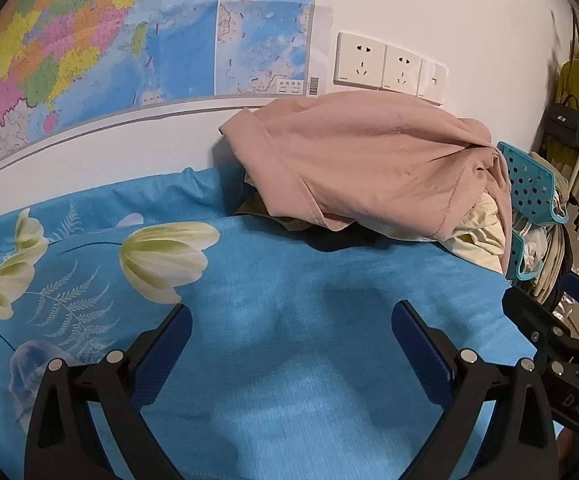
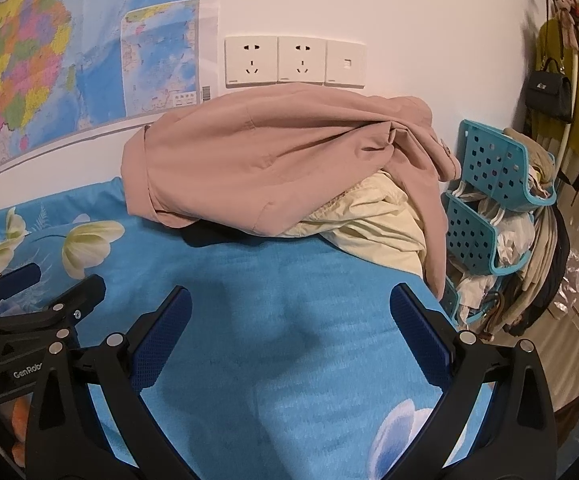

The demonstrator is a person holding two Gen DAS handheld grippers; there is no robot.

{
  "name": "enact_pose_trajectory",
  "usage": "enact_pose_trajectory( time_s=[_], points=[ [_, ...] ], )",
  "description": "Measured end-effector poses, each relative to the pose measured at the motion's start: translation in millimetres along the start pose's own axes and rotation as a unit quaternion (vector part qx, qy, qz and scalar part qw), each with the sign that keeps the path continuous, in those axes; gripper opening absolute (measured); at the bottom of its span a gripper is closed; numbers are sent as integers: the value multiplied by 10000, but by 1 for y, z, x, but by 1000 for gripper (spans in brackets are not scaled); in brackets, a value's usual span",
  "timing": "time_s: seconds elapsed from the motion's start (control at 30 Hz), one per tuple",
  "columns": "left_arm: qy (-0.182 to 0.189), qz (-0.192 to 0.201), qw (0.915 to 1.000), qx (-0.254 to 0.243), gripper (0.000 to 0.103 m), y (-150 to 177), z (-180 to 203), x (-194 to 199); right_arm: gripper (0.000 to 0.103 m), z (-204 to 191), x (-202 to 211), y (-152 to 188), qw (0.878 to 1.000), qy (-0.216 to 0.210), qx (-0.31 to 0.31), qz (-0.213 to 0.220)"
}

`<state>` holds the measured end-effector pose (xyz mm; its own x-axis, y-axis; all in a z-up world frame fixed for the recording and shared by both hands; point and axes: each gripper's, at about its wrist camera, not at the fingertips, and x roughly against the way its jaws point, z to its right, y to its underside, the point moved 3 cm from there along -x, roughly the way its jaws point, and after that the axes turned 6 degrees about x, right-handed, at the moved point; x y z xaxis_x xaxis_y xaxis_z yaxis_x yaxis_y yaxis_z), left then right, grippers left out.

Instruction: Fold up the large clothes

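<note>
Jaws of both grippers (left (image 1: 291,322), right (image 2: 289,308)) gape wide, holding nothing.

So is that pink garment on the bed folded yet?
Not folded. The pink garment lies crumpled in a heap over a cream garment against the wall, and both hand-held grippers are open and away from it.

The left gripper (image 1: 291,322) has its fingers (image 1: 161,354) wide apart over the blue flowered bed sheet (image 1: 289,280). Far ahead of the fingers, a pink garment (image 1: 361,164) lies heaped by the wall.
</note>
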<state>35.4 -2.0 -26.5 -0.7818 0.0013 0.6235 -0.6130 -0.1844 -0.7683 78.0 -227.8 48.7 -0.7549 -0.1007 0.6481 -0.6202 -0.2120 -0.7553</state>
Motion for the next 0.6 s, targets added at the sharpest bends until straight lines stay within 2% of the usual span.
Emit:
enact_pose_trajectory(
  time_s=[0.6],
  points=[
    [26,-249,9996,93,97,-8,-2,-25,98,-5,-17,-11,9993,-11,356,114]
  ],
)
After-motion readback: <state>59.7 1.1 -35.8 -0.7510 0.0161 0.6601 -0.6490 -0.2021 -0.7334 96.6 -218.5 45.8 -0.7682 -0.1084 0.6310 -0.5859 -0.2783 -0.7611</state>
